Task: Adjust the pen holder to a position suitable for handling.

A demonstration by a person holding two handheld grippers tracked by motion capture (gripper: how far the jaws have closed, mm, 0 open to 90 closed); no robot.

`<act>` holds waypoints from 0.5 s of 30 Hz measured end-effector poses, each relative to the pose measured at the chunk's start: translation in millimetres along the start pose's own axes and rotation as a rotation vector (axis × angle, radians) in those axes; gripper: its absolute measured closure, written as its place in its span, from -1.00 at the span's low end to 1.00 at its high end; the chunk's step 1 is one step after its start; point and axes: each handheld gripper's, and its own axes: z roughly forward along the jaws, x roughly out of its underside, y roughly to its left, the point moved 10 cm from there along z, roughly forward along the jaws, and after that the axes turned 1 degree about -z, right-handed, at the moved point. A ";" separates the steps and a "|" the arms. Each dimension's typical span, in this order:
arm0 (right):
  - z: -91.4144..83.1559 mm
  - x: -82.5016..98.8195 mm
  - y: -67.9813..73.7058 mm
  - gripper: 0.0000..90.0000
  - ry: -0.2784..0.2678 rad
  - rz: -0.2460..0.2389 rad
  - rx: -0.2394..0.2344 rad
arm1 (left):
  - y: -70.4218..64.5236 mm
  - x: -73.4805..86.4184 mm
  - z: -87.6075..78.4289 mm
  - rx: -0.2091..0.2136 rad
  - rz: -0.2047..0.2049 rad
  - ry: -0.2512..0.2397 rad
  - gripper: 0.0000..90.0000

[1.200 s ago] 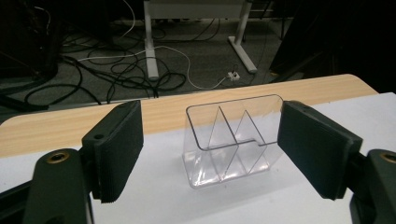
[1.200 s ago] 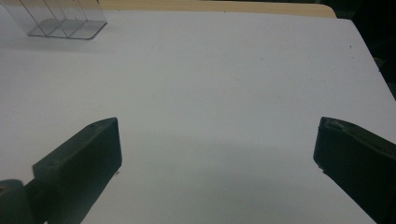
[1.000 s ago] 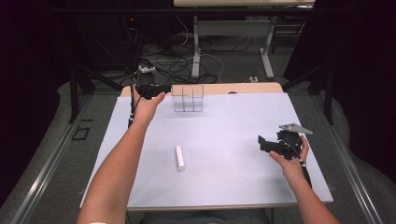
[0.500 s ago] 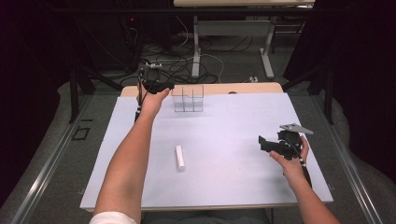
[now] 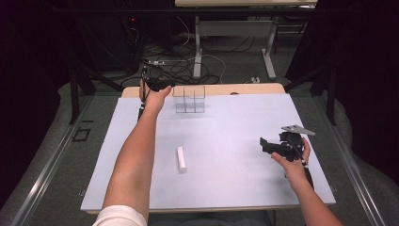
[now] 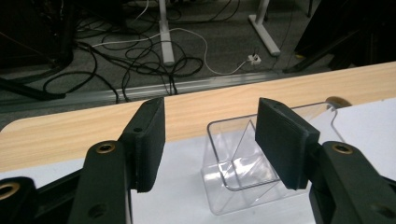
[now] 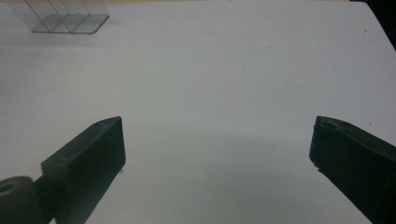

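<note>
— What's different with my left hand-held gripper (image 5: 165, 85) now?

— I have carried it along the far edge of the bench (image 5: 244, 188), toward the clear plastic organizer (image 5: 189, 99). A second ago it hung well to the side of that box; now its tip sits just beside the box's near corner. Its jaws have just been closing, yet they stand apart, with nothing pressed between them.

— Where is the box from the gripper's own camera?

— In the left gripper view, the clear plastic organizer (image 6: 261, 172) lies just ahead and a little below, one corner and a divider wall showing in the gap beside the pad (image 6: 284, 140). I can't tell whether that pad touches the wall.

— So what does that mean?

— I judge I am lining up to pinch a wall of it; the grip isn't made yet.

— And the other side?

— My right hand-held gripper (image 5: 269, 147) hasn't shifted, jaws wide apart over bare bench. The white block (image 5: 181, 159) lies untouched between both.
</note>
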 end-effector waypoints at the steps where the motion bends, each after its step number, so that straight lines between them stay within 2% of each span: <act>1: 0.7 0.4 -0.2 -0.93 0.001 -0.001 -0.002 | 1.2 1.7 2.1 0.000 -0.009 0.008 0.00; 9: 2.5 2.1 0.6 -0.90 0.011 0.008 -0.007 | 5.9 14.7 9.9 -0.006 -0.062 0.084 0.08; 10: 2.9 2.1 0.8 -0.90 0.010 0.002 -0.010 | 5.1 16.1 10.4 0.002 -0.072 0.094 0.17; 15: 3.3 2.9 1.6 -0.89 0.014 -0.004 -0.013 | 3.2 21.0 12.7 0.012 -0.094 0.124 0.30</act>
